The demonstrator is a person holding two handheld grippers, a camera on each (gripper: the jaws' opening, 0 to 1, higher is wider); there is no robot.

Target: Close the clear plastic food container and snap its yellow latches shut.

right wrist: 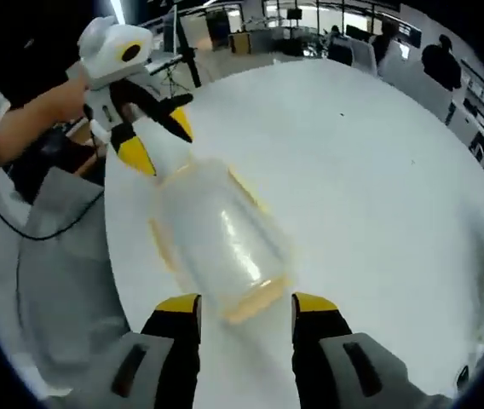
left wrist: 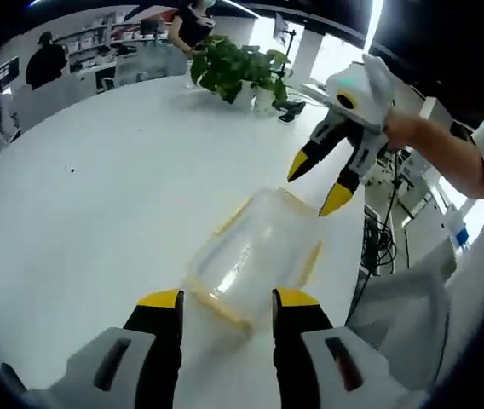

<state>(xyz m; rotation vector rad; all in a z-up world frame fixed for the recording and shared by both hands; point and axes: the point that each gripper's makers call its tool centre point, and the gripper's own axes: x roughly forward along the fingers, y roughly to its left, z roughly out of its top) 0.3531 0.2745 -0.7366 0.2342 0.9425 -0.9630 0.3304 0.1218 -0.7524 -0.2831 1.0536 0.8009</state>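
The lid sits on my clear container [left wrist: 255, 256] on the tabletop [left wrist: 97, 196]; its yellow latches [left wrist: 229, 217] look unsnapped. Both my left fingers [left wrist: 225, 300] and right fingers [right wrist: 246, 302] are open, empty.

Motion-blurred container [right wrist: 218, 241], latches indistinct

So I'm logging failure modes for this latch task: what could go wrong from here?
The clear plastic container sits near the white table's edge, so a push from either side might slide it off. Both grippers are open and neither holds it: the left gripper and the right gripper flank opposite ends, so pressing a yellow latch unbraced could skid or tip it.
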